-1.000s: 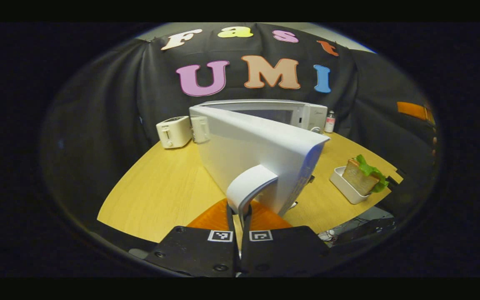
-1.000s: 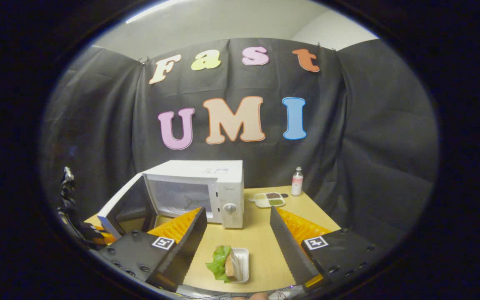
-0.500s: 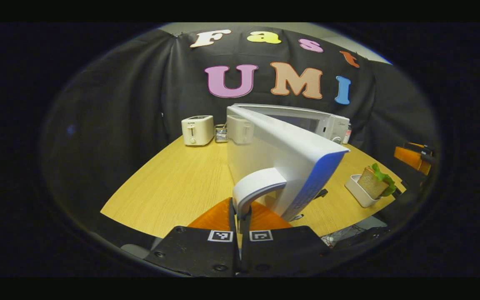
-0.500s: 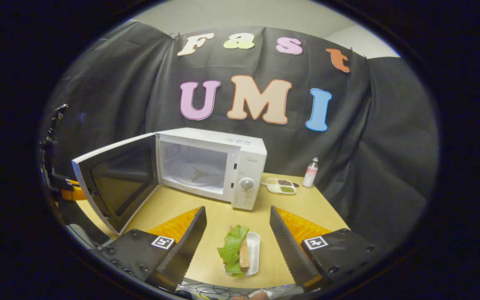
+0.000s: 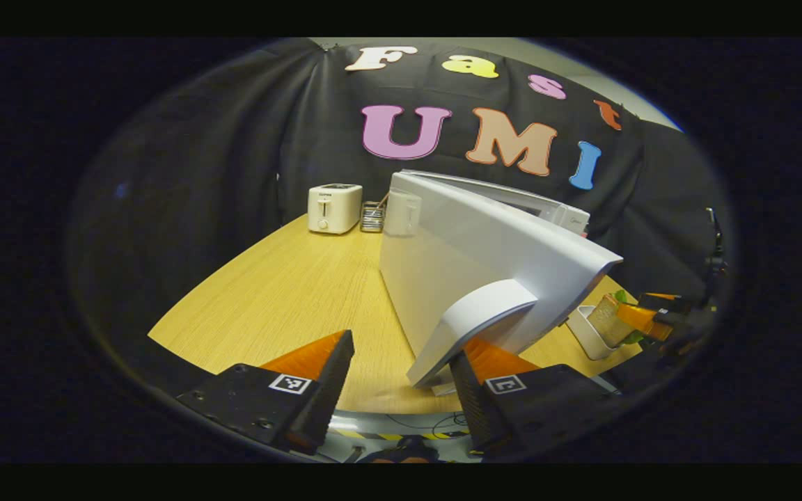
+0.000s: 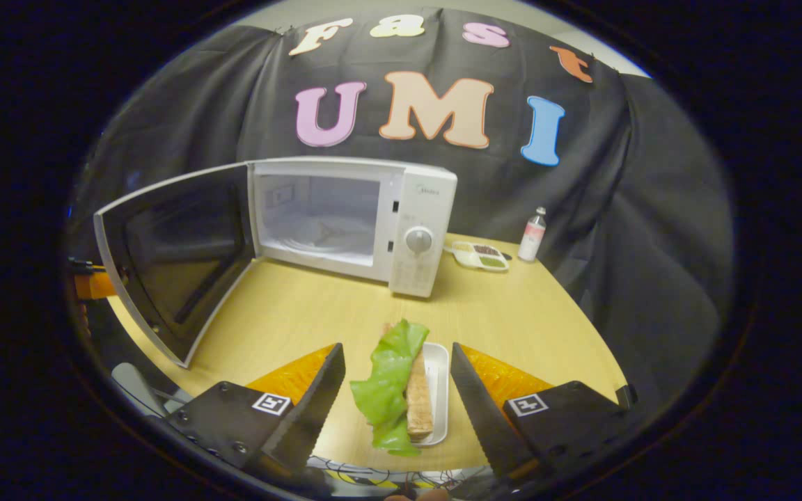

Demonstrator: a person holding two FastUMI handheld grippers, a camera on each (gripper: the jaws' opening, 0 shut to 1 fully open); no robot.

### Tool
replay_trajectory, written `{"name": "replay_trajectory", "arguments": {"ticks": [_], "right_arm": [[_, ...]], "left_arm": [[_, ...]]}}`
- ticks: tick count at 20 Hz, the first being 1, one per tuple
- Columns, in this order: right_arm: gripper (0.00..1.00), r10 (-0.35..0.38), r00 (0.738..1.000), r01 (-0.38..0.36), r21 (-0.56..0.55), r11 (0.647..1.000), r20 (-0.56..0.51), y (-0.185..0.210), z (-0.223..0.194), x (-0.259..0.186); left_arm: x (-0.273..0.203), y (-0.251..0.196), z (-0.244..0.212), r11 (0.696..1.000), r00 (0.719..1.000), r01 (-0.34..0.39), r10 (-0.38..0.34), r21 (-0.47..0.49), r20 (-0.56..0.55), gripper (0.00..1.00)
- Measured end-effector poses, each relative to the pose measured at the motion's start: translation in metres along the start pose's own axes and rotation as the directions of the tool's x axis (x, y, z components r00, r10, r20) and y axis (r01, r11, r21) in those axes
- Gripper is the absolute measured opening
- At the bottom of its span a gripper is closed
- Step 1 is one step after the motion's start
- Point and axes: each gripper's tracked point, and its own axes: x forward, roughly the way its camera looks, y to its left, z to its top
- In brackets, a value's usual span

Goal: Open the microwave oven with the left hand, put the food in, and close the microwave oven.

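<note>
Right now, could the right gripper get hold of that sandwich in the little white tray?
Probably yes. The right gripper is open, with the sandwich and its white tray between its fingers, and nothing lies between them. The microwave door stands open well to the side.

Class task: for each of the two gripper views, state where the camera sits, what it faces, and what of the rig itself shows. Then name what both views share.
Left gripper view: rides on the left gripper, facing the outer side of the open microwave door and its handle; its own fingers stand apart at the bottom.
Right gripper view: rides on the right gripper, facing the sandwich in its white tray, with the microwave beyond; its fingers are apart.
Shared: microwave, door, sandwich tray, wooden table.
</note>
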Motion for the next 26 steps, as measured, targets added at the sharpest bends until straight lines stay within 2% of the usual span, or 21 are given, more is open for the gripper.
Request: {"name": "replay_trajectory", "arguments": {"ticks": [6,8,9,10,13,15,16,17,18,19,20,21,22,23,25,26], "right_arm": [[0.96,0.004,0.993,0.004,0.066,0.998,-0.117,-0.005,-0.037,0.020],[0.91,0.001,0.991,0.010,0.085,0.996,-0.134,-0.007,-0.040,0.023],[0.82,0.004,0.990,0.009,0.093,0.996,-0.141,-0.005,-0.041,0.022],[0.69,0.007,0.990,0.006,0.091,0.996,-0.142,-0.003,-0.044,0.025],[0.48,0.003,0.989,0.009,0.078,0.997,-0.150,-0.007,-0.039,0.017],[0.44,-0.007,0.988,0.019,0.072,0.997,-0.154,-0.009,-0.038,0.020],[0.38,-0.036,0.992,0.046,0.078,0.996,-0.123,-0.016,-0.028,0.017],[0.38,-0.052,0.995,0.059,0.093,0.994,-0.080,-0.020,-0.015,0.014],[0.44,-0.051,0.998,0.055,0.107,0.993,-0.040,-0.021,0.003,0.009],[0.44,-0.038,0.999,0.039,0.108,0.993,-0.014,-0.020,0.019,0.007],[0.44,-0.020,1.000,0.019,0.105,0.994,0.004,-0.018,0.035,0.007],[0.37,0.003,1.000,-0.006,0.106,0.994,0.027,-0.014,0.049,0.009],[0.38,0.022,0.999,-0.027,0.111,0.993,0.046,-0.008,0.063,0.010],[0.44,0.035,0.998,-0.041,0.115,0.992,0.057,-0.002,0.073,0.012],[0.44,0.073,0.996,-0.082,0.183,0.980,0.058,0.015,0.087,0.019],[0.39,0.104,0.993,-0.114,0.248,0.962,0.054,0.027,0.093,0.023]], "left_arm": [[-0.021,0.003,0.012,0.994,0.999,0.043,-0.040,-0.103,0.036,0.79],[-0.034,0.003,0.029,0.993,0.995,0.064,-0.057,-0.095,0.083,0.86],[-0.038,0.005,0.034,0.996,0.995,0.051,-0.045,-0.068,0.090,0.89],[-0.038,0.008,0.022,0.999,0.998,0.035,-0.034,-0.038,0.052,0.90],[-0.055,0.009,0.037,0.999,0.995,0.036,-0.037,0.009,0.098,0.93],[-0.060,0.009,0.038,0.999,0.994,0.036,-0.034,-0.014,0.106,0.89],[-0.064,0.008,0.040,0.999,0.993,0.037,-0.034,-0.029,0.111,0.94],[-0.068,0.008,0.041,0.998,0.992,0.039,-0.034,-0.042,0.118,0.94],[-0.070,0.005,0.041,0.998,0.992,0.049,-0.043,-0.051,0.119,0.94],[-0.072,0.004,0.040,0.997,0.992,0.054,-0.047,-0.055,0.117,0.89],[-0.074,0.006,0.037,0.997,0.992,0.050,-0.044,-0.055,0.114,0.93],[-0.074,0.008,0.038,0.998,0.992,0.047,-0.041,-0.050,0.116,0.93],[-0.076,0.008,0.038,0.998,0.992,0.048,-0.043,-0.044,0.115,0.93],[-0.078,0.008,0.040,0.998,0.992,0.052,-0.048,-0.037,0.116,0.93],[-0.083,0.007,0.043,0.998,0.991,0.059,-0.056,-0.021,0.119,0.93],[-0.084,0.006,0.045,0.998,0.990,0.057,-0.054,-0.019,0.128,0.93]]}}
